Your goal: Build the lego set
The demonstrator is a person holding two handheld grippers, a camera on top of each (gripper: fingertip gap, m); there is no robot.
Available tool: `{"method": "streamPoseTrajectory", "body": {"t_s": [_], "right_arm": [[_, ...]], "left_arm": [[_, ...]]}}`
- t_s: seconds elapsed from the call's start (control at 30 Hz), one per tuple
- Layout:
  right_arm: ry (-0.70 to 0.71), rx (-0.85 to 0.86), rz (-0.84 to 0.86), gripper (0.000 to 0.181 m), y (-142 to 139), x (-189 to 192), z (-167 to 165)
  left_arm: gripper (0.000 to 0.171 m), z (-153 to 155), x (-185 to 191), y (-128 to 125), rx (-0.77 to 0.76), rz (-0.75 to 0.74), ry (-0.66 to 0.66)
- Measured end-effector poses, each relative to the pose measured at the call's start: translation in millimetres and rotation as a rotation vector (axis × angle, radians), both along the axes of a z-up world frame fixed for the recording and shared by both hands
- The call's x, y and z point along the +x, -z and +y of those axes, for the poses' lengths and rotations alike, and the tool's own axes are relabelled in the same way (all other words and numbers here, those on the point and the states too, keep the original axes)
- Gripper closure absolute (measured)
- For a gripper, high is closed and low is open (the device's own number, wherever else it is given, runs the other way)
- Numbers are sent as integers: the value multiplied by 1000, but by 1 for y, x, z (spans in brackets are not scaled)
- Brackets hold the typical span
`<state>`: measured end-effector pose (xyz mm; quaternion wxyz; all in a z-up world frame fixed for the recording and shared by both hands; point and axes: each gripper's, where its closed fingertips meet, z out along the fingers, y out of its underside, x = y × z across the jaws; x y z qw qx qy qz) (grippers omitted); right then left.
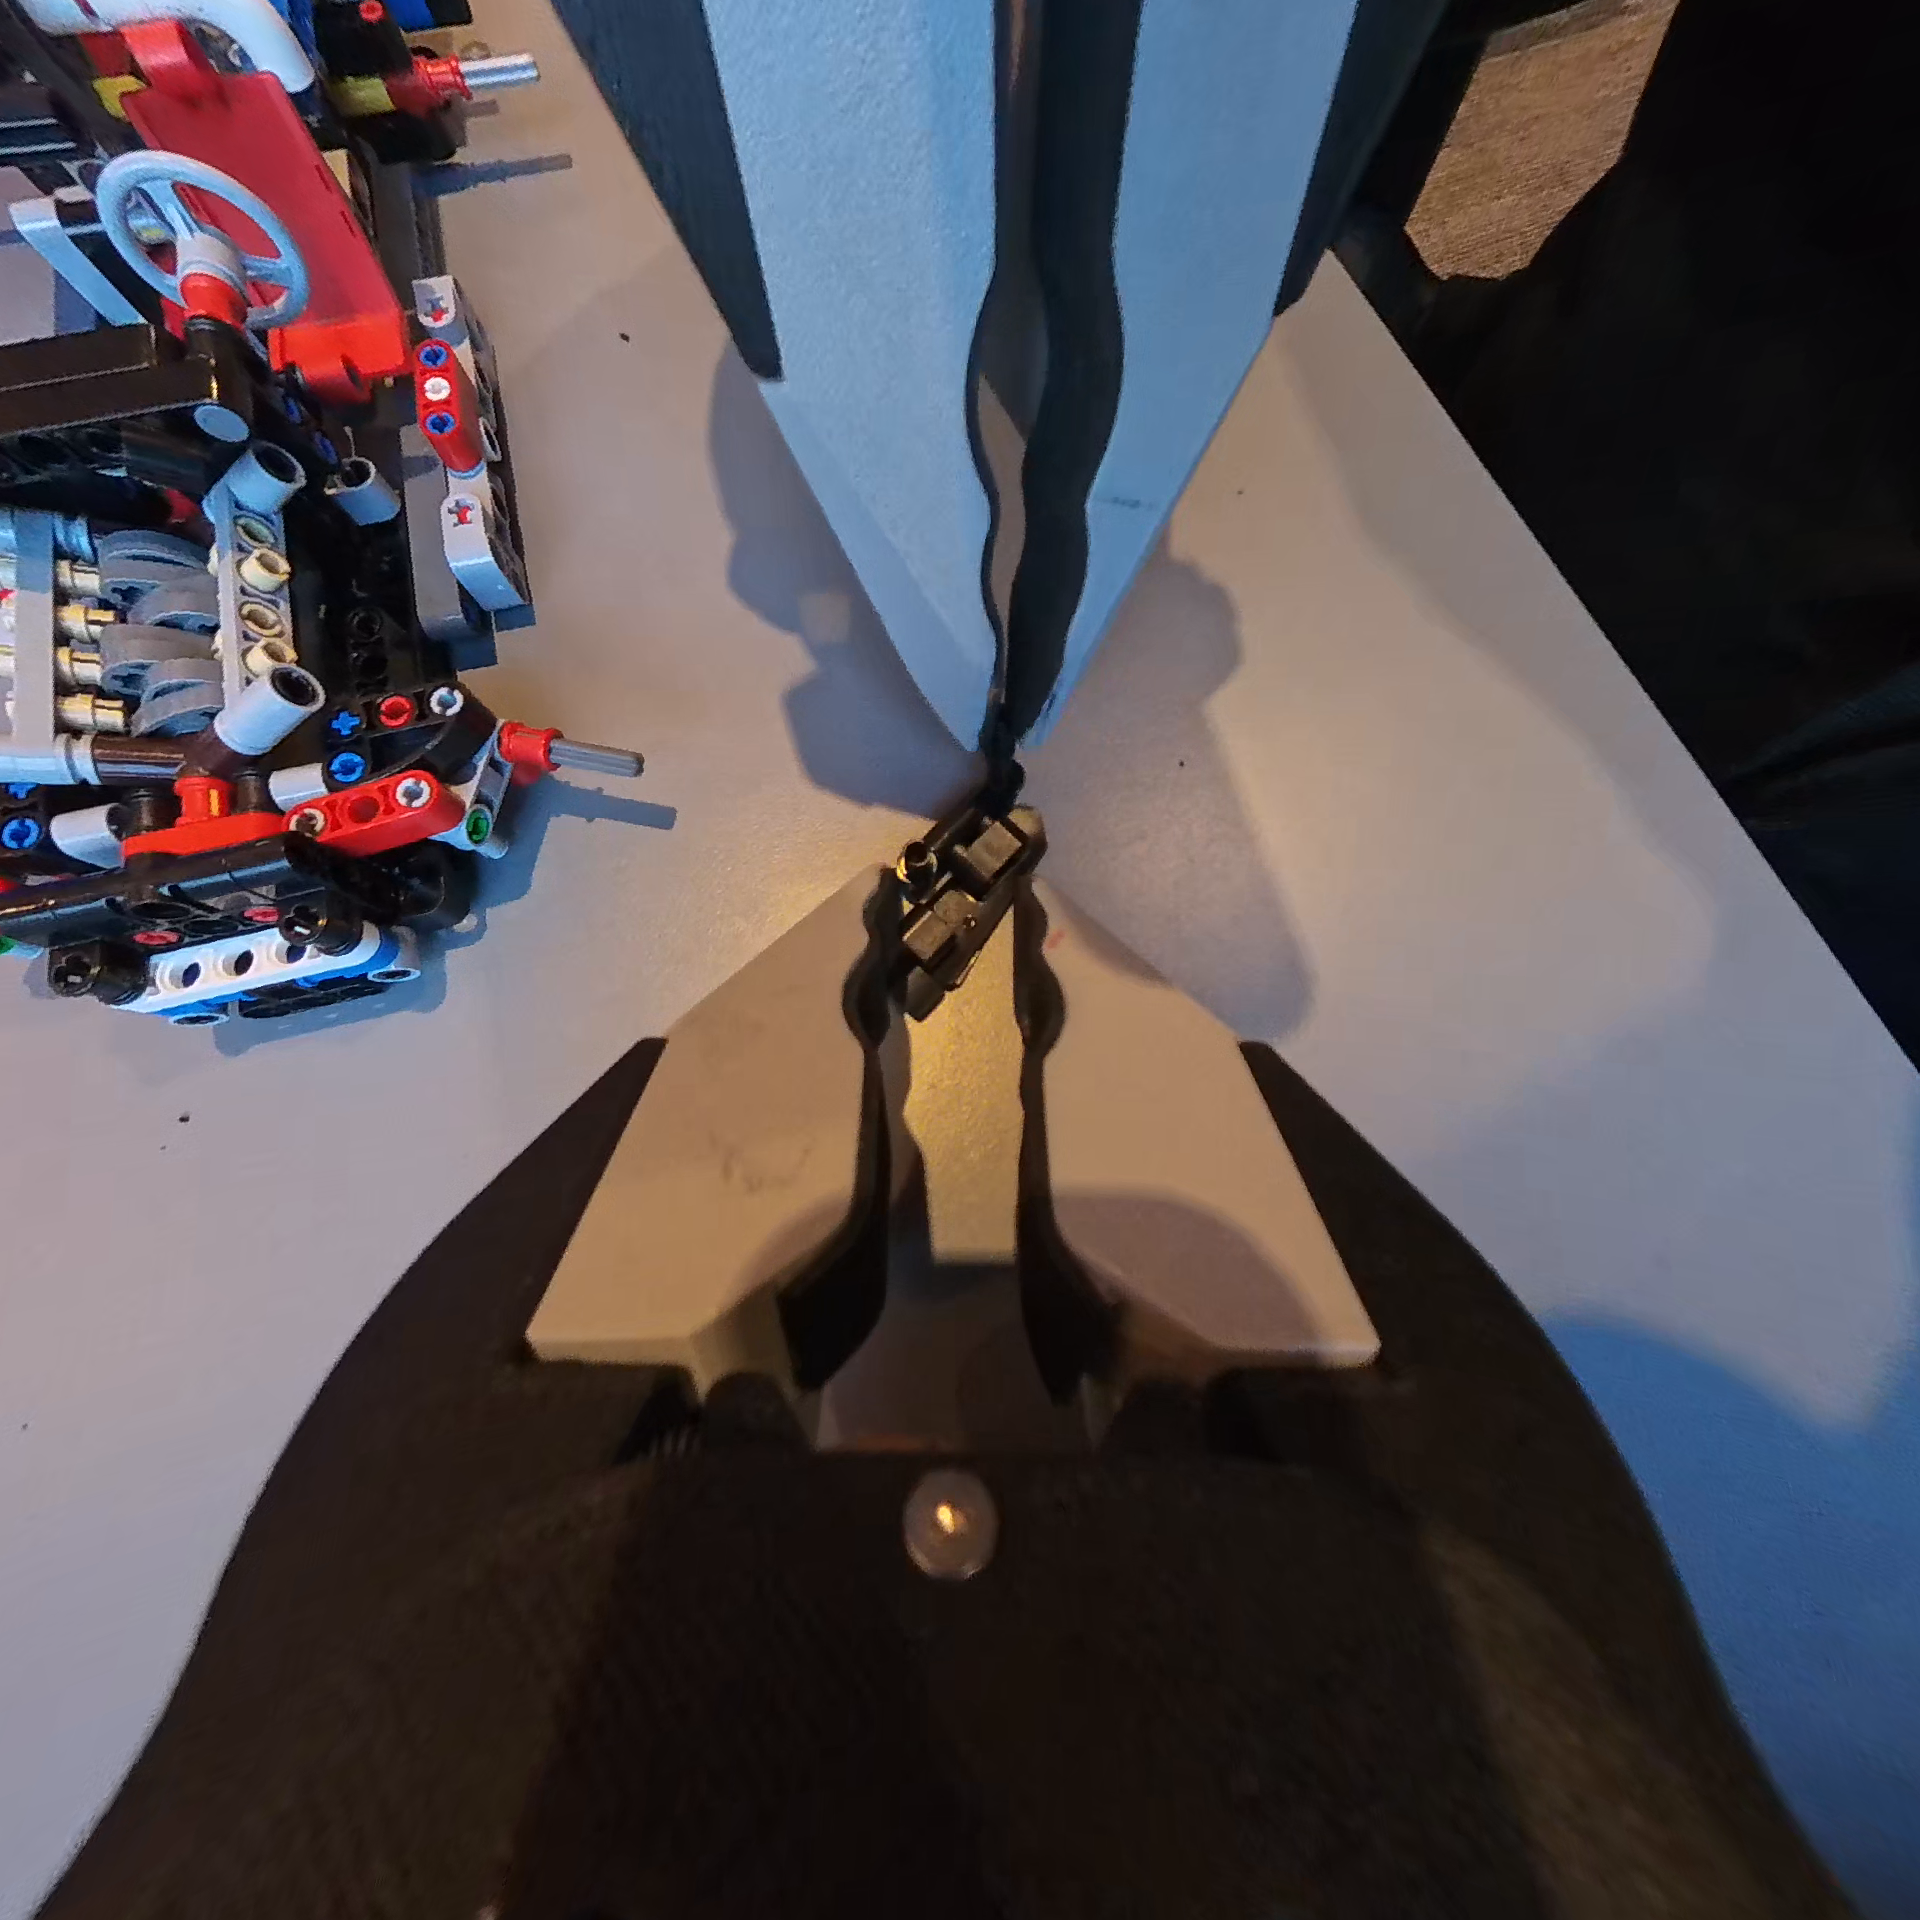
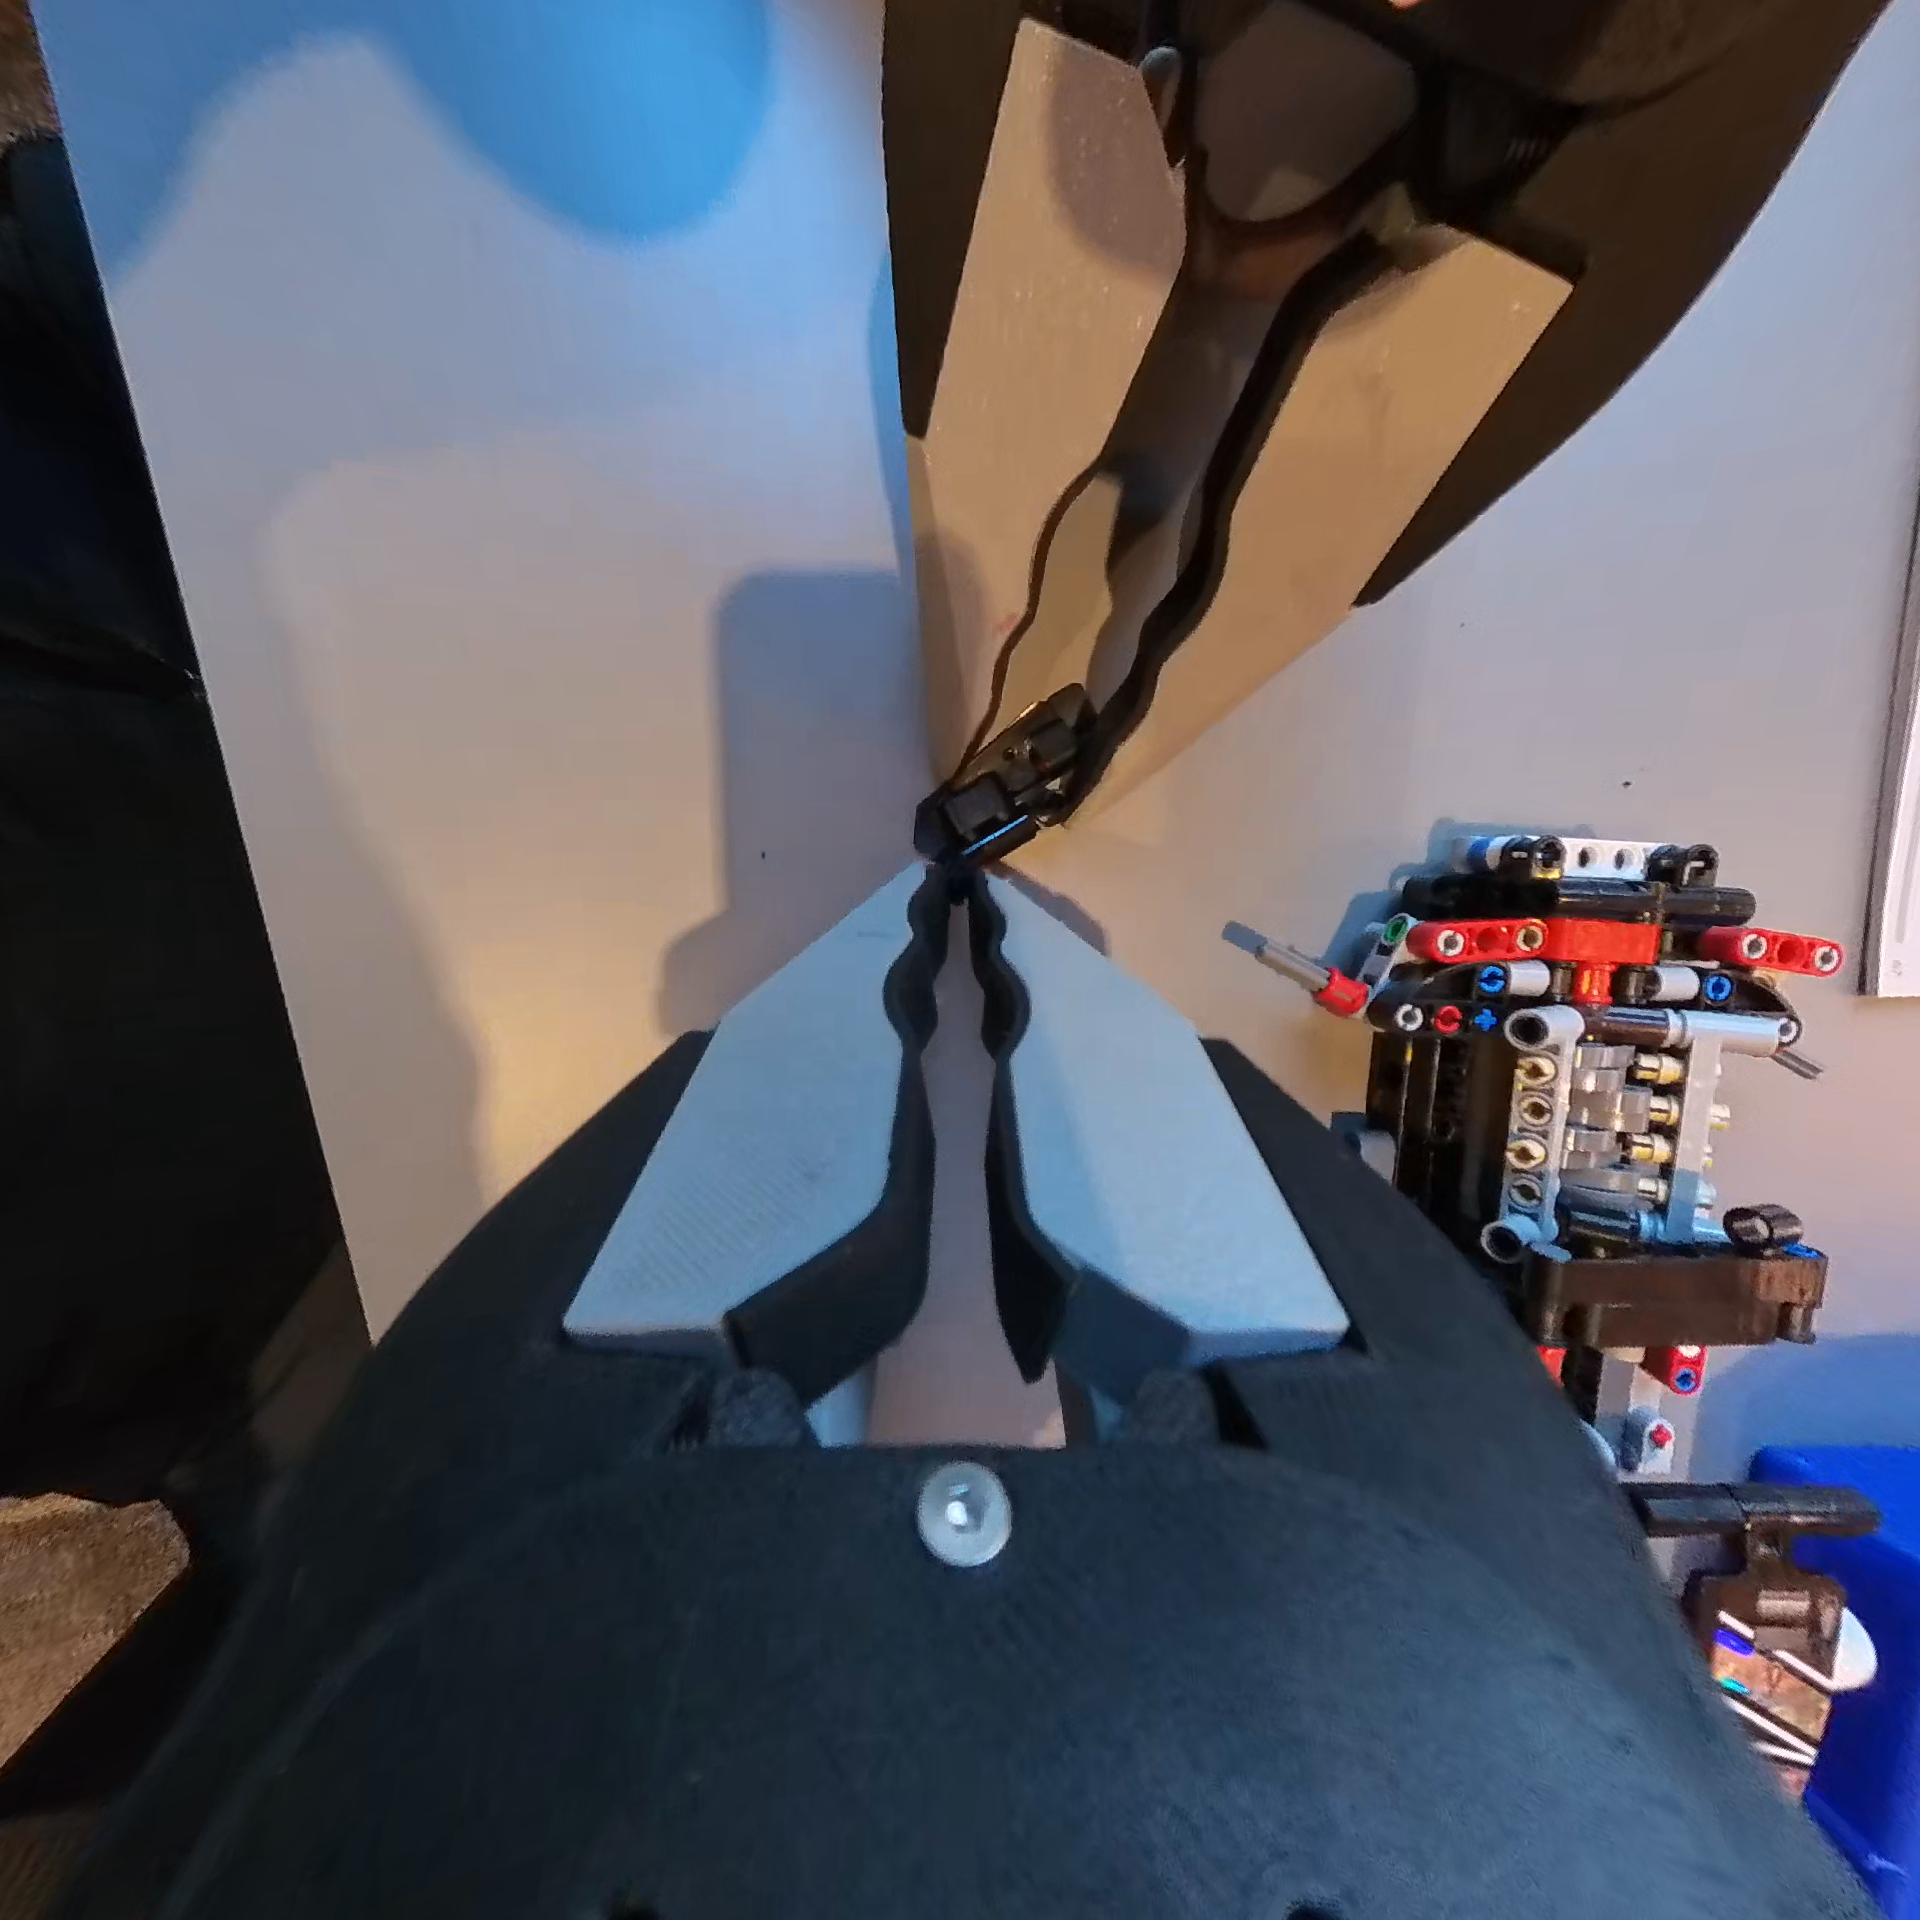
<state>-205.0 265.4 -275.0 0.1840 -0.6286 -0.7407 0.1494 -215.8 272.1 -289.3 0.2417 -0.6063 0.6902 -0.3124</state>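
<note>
**Two grippers meet on one small black piece**

Nearest the lens in the left wrist view, the left gripper (image 1: 961, 914) has its wavy black fingers (image 1: 871, 997) clamped on a small black lego piece (image 1: 961, 883), a cluster of connector parts with a short pin jutting out on one side. Reaching that same piece from the opposite side, the right gripper (image 1: 1003, 764) has its tips drawn nearly together at the piece's far end; they seem to pinch a thin part of it, though the contact is too small and dark to be sure. From the right wrist view the arrangement repeats: the right gripper (image 2: 951, 883) points up at the black piece (image 2: 1013, 784), with the left gripper (image 2: 1044, 764) coming down from above.

Well to one side of the black piece stands the half-built lego model (image 1: 229, 582), red, black and grey, with a grey steering wheel (image 1: 203, 234). Both sit over a white table (image 1: 1403, 831). Beyond the model in the right wrist view lies a blue bin (image 2: 1860, 1621).
</note>
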Motion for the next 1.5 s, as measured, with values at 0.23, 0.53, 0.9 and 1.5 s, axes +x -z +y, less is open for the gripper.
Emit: {"method": "streamPoseTrajectory", "body": {"t_s": [0.23,0.53,0.9,1.5], "right_arm": [[-12,16,-45,181,0,1,-4],[-31,62,-99,180,0,1,-4],[49,-107,-106,180,0,-1,-6],[11,108,32,180,-2,0,-7]], "left_arm": [[154,0,1,0,-7,0,-7],[154,0,1,0,-5,0,-9],[153,0,1,0,-24,1,-22],[154,0,1,0,-33,2,-38]]}}
